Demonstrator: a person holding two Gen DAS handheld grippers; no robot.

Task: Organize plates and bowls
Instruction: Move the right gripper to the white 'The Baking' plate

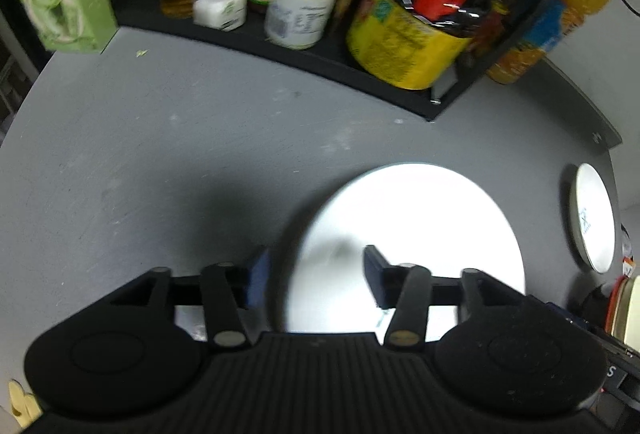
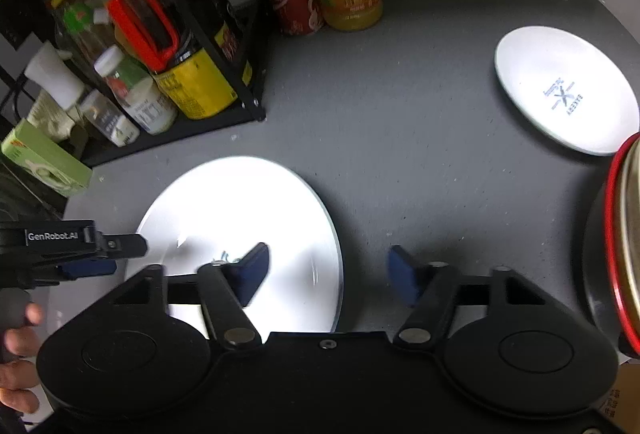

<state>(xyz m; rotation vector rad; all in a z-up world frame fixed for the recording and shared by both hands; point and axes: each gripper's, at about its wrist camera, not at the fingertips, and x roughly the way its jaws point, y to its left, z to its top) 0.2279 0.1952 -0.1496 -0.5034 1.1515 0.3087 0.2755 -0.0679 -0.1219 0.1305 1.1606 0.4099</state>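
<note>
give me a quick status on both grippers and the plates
Left gripper open, right gripper open, nothing held. Large white plate flat on counter beneath both; small plate apart, far right. Nothing blocking.

Left claw tilted steeply down, jaws apart, nothing gripped. Right claw same, jaws wide. Hand grips left handle.

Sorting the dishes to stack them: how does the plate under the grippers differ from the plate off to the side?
The near plate looks larger than the far plate. The near plate lies under both grippers' open jaws; the far plate lies apart with nothing over it. The far plate's blue printed mark shows clearly; glare washes out the near plate. Both are white, round and flat on the grey counter.
</note>
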